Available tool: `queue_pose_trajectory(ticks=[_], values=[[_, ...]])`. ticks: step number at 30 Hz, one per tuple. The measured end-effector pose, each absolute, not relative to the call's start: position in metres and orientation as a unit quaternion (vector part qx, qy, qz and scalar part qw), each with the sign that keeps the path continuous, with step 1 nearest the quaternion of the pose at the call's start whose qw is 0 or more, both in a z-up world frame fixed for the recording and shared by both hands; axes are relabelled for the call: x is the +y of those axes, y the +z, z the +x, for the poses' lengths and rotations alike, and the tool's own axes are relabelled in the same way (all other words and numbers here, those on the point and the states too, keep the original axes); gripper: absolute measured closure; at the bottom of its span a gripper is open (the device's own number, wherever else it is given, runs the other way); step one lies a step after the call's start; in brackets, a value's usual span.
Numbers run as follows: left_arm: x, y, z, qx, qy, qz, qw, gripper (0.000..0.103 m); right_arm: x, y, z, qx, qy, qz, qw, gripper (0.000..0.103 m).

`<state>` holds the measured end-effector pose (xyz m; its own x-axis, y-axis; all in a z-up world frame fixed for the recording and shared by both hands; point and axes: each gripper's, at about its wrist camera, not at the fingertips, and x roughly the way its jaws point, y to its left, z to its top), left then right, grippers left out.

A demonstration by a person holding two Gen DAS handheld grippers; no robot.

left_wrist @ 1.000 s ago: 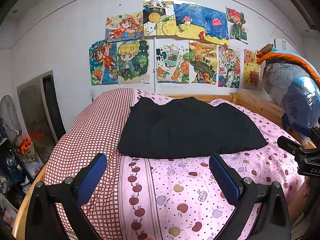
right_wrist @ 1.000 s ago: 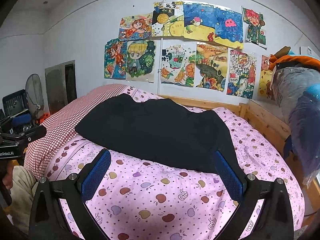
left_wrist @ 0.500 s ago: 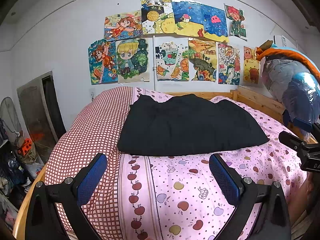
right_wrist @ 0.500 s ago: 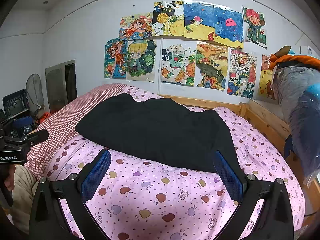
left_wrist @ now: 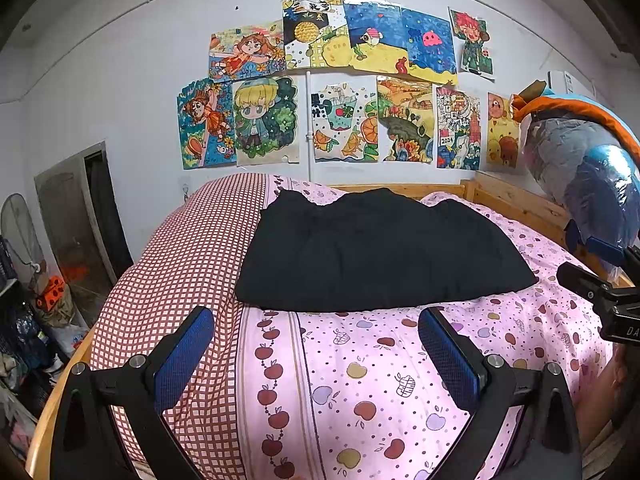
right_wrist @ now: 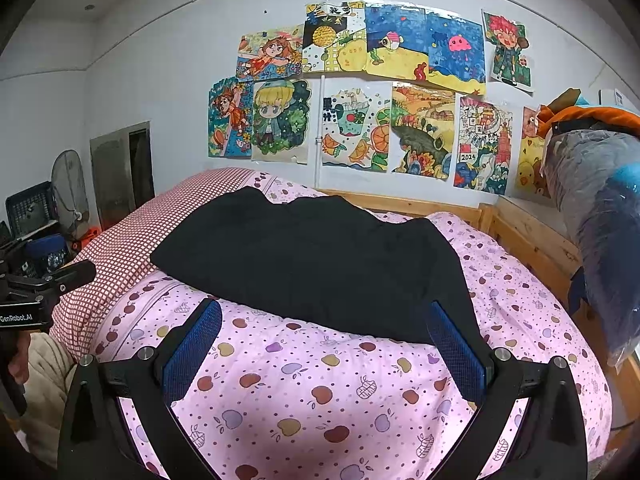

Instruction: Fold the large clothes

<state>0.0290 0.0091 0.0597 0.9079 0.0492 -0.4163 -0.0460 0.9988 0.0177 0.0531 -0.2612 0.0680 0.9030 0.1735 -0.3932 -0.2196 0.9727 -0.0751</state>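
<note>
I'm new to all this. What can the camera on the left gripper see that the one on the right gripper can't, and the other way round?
Only the left wrist view shows the right gripper's side at its right edge, and the orange crate on the floor. Only the right wrist view shows the left gripper's side, a cream sleeve and a black basket. Both show the black garment lying flat on the pink bedspread, wall drawings, and open jaws.

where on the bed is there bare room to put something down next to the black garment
Bare quilt lies between the black garment and the near edge, under both open grippers. A second strip runs between the garment's right edge and the wooden bed rail. The checked side is also free. The middle is covered.
</note>
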Motion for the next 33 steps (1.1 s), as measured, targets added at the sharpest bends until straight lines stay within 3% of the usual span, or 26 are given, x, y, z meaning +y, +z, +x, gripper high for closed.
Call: queue_pose_trajectory(ticks=[33], values=[[-0.010, 0.050, 0.040, 0.230, 0.016, 0.028, 0.973, 0.000, -0.272, 0.054, 0.055, 0.206, 0.096, -0.047, 0.973, 0.002]])
